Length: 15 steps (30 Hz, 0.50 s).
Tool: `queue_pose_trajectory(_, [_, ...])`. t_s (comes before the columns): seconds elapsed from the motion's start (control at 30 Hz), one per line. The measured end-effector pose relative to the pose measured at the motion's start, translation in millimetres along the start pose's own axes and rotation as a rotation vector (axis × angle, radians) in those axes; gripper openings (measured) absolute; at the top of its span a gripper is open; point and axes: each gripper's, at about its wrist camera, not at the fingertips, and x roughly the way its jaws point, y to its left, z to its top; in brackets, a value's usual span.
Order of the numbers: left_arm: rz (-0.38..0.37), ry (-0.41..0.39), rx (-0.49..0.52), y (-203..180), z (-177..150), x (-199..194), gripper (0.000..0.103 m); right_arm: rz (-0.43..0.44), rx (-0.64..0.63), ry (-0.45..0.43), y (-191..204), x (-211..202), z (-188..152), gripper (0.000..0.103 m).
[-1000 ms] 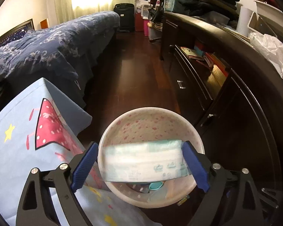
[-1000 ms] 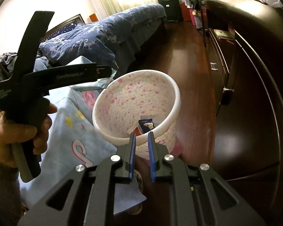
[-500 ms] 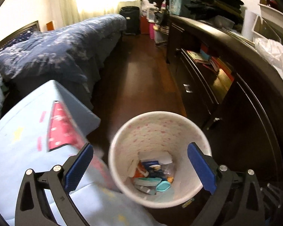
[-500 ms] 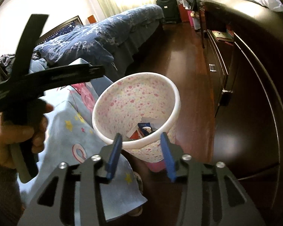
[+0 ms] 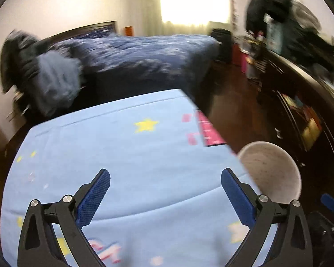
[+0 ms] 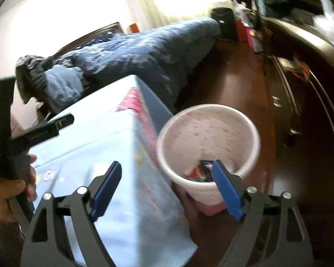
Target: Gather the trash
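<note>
While the left gripper (image 5: 165,197) hangs over the blue star-print cloth (image 5: 127,155), its fingers stand wide apart, empty. Right gripper (image 6: 165,190) fingers are opening, nothing clamped. Wrappers (image 6: 199,172) lie inside the speckled bin (image 6: 220,131) on the floor beside the cloth.

light blue cover and dark wood floor in front of me

the light blue cover (image 5: 127,155), printed with yellow stars and a pink patch, is spread flat with nothing lying on it that i can make out. just off its corner the white, pink-speckled bin (image 6: 208,146) stands on the dark wood floor (image 6: 240,93), with scraps of trash (image 6: 197,174) in its bottom.
</note>
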Motion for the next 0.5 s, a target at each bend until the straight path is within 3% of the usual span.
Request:
queue_pose_trajectory(0.13, [0.080,-0.019,-0.072,44.0,-12.8,-11.0,0.099,0.089,-0.069,-0.044,55.7,6.4,11.7,0.099])
queue_pose_trajectory(0.23, [0.131,-0.008,-0.133,80.1,-25.1,-12.5,0.099,0.125,-0.148,-0.065,107.4,23.9,17.3,0.099])
queue_pose_trajectory(0.5, [0.172,0.016,-0.273,151.1,-56.6,-17.7,0.099,0.144,-0.272,0.016,193.3,73.9,7.1,0.099])
